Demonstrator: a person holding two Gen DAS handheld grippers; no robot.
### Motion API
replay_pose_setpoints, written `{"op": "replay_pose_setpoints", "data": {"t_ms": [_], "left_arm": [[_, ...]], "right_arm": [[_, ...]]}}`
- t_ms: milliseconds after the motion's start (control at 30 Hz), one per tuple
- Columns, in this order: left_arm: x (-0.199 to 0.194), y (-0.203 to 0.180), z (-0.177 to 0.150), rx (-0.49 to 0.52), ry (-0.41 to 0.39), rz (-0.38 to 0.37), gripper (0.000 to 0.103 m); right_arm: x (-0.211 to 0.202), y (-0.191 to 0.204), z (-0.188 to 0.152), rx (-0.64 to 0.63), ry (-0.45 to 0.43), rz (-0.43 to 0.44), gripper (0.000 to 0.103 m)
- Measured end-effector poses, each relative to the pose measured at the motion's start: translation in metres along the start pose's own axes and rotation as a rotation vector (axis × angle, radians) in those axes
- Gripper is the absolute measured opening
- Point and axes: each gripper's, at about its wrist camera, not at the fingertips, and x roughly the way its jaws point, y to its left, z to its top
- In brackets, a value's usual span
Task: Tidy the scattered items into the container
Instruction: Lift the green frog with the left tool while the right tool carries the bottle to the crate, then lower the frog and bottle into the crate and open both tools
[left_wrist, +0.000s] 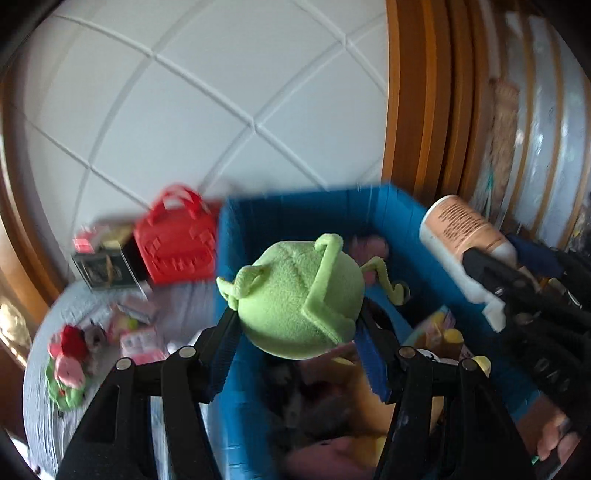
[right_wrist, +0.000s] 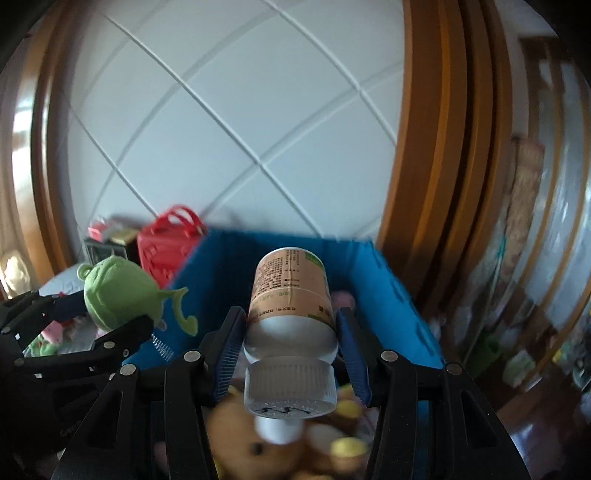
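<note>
My left gripper (left_wrist: 297, 317) is shut on a green plush toy (left_wrist: 299, 299) and holds it over the left part of the blue container (left_wrist: 402, 214). My right gripper (right_wrist: 290, 325) is shut on a bottle (right_wrist: 290, 291) with a tan label and white cap, held above the container (right_wrist: 384, 280). The bottle (left_wrist: 461, 236) and right gripper also show at the right of the left wrist view. The green toy (right_wrist: 118, 295) and left gripper show at the left of the right wrist view. Plush toys lie inside the container.
A red toy handbag (left_wrist: 177, 247) and a dark box (left_wrist: 103, 266) stand left of the container by the white tiled wall. A pink and red plush (left_wrist: 68, 362) and small packets (left_wrist: 136, 332) lie on the grey surface at left. A wooden frame (left_wrist: 417, 92) rises at right.
</note>
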Motion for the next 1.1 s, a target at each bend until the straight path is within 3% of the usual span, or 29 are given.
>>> {"op": "replay_pose_setpoints", "data": {"t_ms": [233, 367, 667, 833, 1100], "left_arm": [[0.095, -0.042, 0.026, 0.013, 0.176, 0.016, 0.059], [0.15, -0.052, 0.026, 0.033, 0.255, 0.041, 0.059], [0.218, -0.071, 0.016, 0.111, 0.431, 0.036, 0.06], [0.239, -0.066, 0.012, 0.078, 0.5, 0.003, 0.063], [0.245, -0.066, 0.005, 0.083, 0.525, 0.007, 0.071]], "right_arm": [[0.089, -0.042, -0.008, 0.011, 0.195, 0.055, 0.05], [0.146, -0.067, -0.008, 0.007, 0.295, 0.051, 0.05], [0.236, -0.083, -0.03, 0.013, 0.496, 0.032, 0.05], [0.261, -0.093, -0.054, 0.03, 0.598, 0.035, 0.05], [0.257, -0.096, -0.051, 0.048, 0.587, 0.053, 0.048]]}}
